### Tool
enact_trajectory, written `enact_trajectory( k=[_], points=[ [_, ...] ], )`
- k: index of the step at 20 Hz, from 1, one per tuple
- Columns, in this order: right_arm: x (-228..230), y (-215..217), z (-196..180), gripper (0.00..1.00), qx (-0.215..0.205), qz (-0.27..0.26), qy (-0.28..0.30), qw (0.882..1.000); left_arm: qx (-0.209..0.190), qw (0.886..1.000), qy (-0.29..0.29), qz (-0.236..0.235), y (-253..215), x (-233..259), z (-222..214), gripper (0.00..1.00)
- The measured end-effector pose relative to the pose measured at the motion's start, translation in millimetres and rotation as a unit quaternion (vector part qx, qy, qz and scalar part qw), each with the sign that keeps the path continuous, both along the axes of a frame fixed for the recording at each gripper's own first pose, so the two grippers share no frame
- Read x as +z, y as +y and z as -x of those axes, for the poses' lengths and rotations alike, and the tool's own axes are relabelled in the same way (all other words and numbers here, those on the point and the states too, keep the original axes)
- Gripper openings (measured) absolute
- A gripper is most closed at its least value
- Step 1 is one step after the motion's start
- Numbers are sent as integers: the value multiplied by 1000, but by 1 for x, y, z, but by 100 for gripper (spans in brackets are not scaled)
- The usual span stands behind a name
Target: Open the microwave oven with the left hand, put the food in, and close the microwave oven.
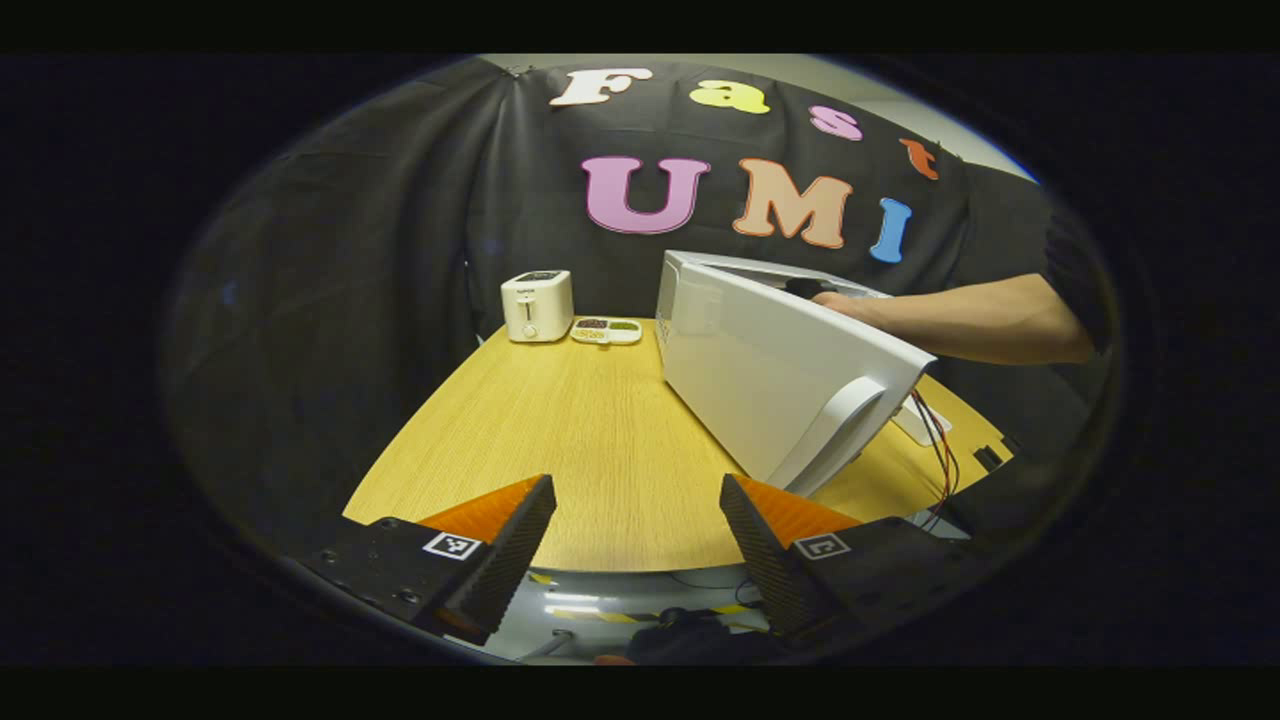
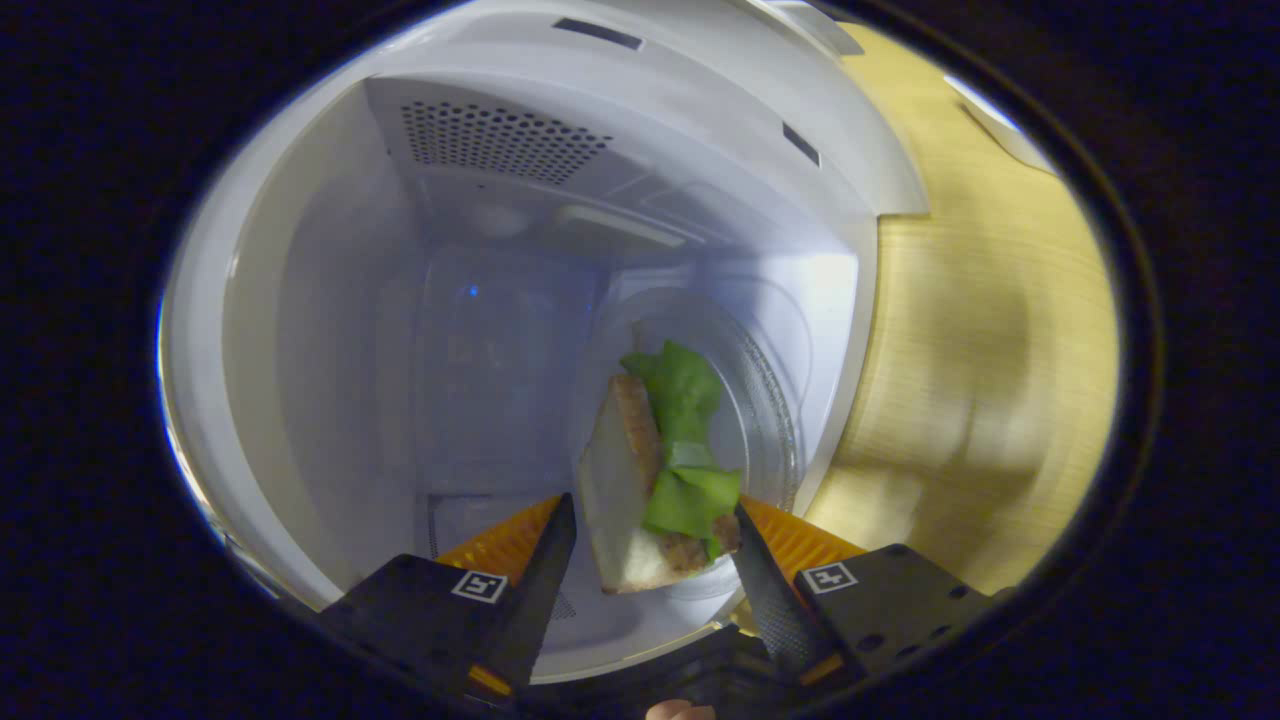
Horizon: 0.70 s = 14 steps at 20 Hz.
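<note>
The white microwave [image 1: 760,350] stands on the wooden table [image 1: 560,430], its door [image 1: 800,390] swung wide open towards me. My left gripper [image 1: 637,545] hangs open over the table's near edge, holding nothing, left of the door handle [image 1: 835,430]. A person's arm [image 1: 980,320] reaches into the oven from the right. Inside the cavity [image 2: 480,330], a sandwich [image 2: 650,480] with green lettuce sits over the glass turntable [image 2: 775,420], between the fingers of my right gripper [image 2: 655,515]. It touches the right finger [image 2: 760,570]. A thin gap shows beside the left finger [image 2: 540,570].
A white toaster [image 1: 537,305] and a small divided tray of food [image 1: 606,330] stand at the table's far edge. Red and black cables [image 1: 940,460] hang off the table's right side by the door. Bare tabletop [image 2: 980,380] lies just outside the oven's opening.
</note>
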State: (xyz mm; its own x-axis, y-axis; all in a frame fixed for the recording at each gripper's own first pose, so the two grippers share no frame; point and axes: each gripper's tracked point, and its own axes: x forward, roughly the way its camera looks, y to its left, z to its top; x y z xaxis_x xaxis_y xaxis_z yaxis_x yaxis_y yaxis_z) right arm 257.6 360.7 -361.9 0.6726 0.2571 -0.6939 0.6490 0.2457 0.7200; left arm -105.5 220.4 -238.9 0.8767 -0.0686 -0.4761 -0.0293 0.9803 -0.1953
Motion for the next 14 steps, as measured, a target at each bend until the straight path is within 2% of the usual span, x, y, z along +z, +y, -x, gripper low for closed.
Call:
enact_trajectory(
  k=[1, 2, 9, 10, 12, 14],
  points=[
    [2, -1, 2, 80, 1, 4, 2, 1000, -1, 1000, 1, 1, -1, -1, -1, 97],
    [4, -3, 5, 91, 3, 6, 4, 1000, -3, 1000, 2, 1, -2, -2, -1, 97],
    [27, -14, 25, 91, 3, -6, 3, 1000, -9, 1000, -2, 17, -6, -4, -4, 95],
    [30, -16, 28, 91, 5, -6, 1, 1000, -11, 1000, -4, 18, -7, -3, -5, 98],
    [34, -18, 34, 91, 10, -9, -1, 1000, -18, 1000, -8, 15, -9, -2, -7, 95],
    [40, -23, 48, 91, 17, -11, -4, 1000, -29, 999, -15, 8, -11, 1, -10, 97]
  ],
)
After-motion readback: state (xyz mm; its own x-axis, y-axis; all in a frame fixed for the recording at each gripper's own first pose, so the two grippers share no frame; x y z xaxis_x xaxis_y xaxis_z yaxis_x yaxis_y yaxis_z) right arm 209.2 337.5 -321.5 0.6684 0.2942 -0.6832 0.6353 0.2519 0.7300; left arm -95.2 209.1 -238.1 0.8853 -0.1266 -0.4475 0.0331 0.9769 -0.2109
